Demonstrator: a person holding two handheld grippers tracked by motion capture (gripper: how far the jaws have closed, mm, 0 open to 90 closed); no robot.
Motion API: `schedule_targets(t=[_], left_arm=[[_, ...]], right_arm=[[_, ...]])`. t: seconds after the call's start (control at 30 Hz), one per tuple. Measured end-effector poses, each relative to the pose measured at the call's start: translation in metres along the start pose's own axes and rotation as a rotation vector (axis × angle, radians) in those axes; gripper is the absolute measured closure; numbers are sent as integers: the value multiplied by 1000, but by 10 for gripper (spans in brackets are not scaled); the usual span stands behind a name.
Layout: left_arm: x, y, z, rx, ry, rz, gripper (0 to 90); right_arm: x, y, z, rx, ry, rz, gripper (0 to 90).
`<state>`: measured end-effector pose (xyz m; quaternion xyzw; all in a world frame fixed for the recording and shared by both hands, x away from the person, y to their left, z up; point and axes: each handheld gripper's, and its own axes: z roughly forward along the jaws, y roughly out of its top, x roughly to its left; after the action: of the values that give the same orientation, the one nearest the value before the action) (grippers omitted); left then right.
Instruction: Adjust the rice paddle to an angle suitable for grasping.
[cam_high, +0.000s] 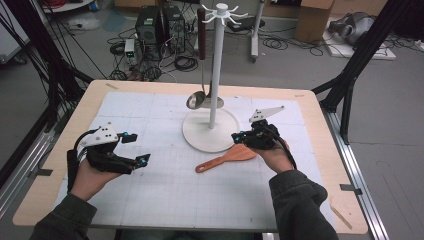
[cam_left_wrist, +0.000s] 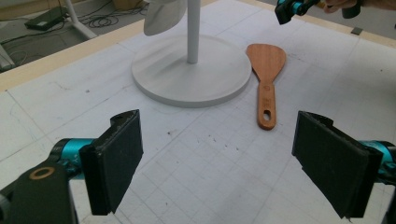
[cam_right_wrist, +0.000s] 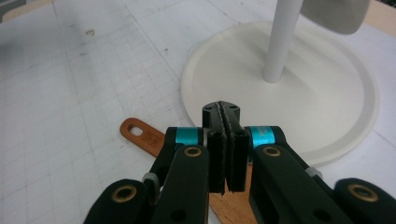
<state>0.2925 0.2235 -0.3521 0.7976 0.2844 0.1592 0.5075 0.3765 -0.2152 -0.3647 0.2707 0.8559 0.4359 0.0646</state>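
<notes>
From above the near edge we look forward and down over the whole white-matted table (cam_high: 150, 200). Both claw cameras sit low and close; all views share the round white stand base (cam_high: 210, 131) and orange wooden spatula (cam_left_wrist: 266, 79).

Wooden spatula (cam_right_wrist: 140, 136) blade largely hidden behind right gripper (cam_right_wrist: 226, 154) in right gripper view; contact between them not determinable. Stand (cam_left_wrist: 191, 70) pole cut off by top edge above base in both gripper views. Ladle (cam_right_wrist: 334, 16) bowl beside pole cropped at top edge. Right gripper partly cut off beyond spatula in left gripper view.
</notes>
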Motion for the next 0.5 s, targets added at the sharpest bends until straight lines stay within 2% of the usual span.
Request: schedule_targets(t=[0.23,0.5], left_arm=[[0,0,0,0,-2,2,168],[-1,-1,0,-1,-3,0,168]], right_arm=[[-3,-9,16,33,10,14,896],[1,-13,38,80,29,-1,896]])
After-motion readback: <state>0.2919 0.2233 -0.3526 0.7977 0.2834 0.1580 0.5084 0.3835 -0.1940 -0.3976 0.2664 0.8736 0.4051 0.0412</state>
